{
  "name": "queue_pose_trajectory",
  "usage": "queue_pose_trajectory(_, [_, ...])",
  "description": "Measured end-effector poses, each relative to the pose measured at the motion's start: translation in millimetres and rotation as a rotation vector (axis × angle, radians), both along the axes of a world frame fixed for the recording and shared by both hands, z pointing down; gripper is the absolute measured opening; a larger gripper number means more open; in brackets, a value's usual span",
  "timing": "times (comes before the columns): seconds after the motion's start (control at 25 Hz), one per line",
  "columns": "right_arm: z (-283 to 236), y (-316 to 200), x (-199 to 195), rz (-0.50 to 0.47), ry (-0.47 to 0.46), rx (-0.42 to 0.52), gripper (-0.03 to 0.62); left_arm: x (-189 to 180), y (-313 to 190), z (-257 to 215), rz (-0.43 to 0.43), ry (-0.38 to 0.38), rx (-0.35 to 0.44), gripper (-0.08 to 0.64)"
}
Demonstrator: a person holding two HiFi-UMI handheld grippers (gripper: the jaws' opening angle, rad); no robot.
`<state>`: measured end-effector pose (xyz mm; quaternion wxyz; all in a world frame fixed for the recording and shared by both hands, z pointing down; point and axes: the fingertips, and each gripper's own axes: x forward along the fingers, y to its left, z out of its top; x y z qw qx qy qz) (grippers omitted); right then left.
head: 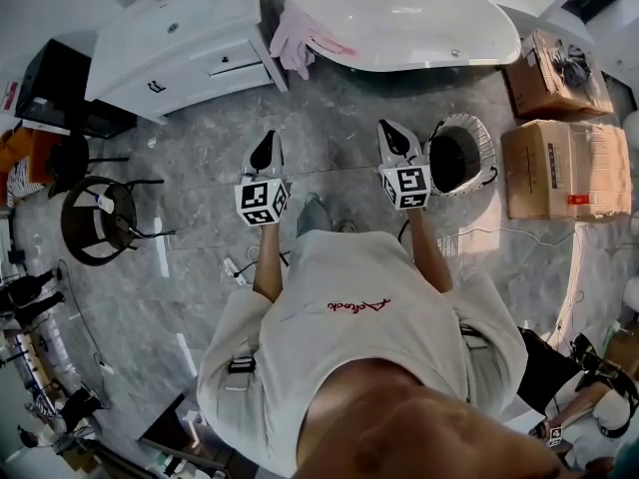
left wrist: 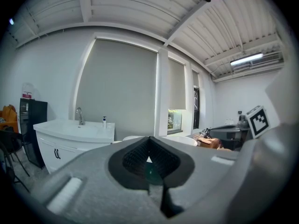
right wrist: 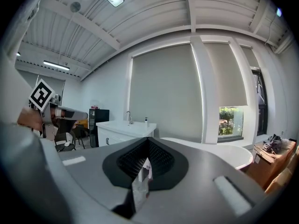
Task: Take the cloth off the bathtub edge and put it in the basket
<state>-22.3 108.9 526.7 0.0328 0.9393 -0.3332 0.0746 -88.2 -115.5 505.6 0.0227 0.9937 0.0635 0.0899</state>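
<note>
A pink cloth (head: 298, 40) hangs over the left end of the white bathtub (head: 419, 28) at the top of the head view. The round basket (head: 460, 156) stands on the floor in front of the tub, just right of my right gripper (head: 391, 131). My left gripper (head: 266, 145) is level with it, further left. Both are held over the grey floor, short of the tub, pointing toward it, shut with nothing in them. In the left gripper view the jaws (left wrist: 149, 141) are closed in front of the tub (left wrist: 183, 140). The right gripper (right wrist: 148, 143) is likewise closed before the tub (right wrist: 226, 154).
A white vanity with sink (head: 170, 48) stands left of the tub, with a black cabinet (head: 55, 88) beyond it. Cardboard boxes (head: 564, 168) sit right of the basket. A round black stool (head: 95, 218) is at the left. A power strip and cables (head: 236, 267) lie by the person's feet.
</note>
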Motion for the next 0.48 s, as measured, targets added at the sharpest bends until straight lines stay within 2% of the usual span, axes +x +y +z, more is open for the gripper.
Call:
queue_pose_trajectory(0.24, [4, 0, 4, -0.004, 0.002, -0.001, 0.006, 1, 0, 11, -0.005, -0.01, -0.008, 0.0])
queue_pose_trajectory(0.48, [7, -4, 15, -0.004, 0.003, -0.006, 0.006, 17, 4, 6, 0.007, 0.016, -0.007, 0.0])
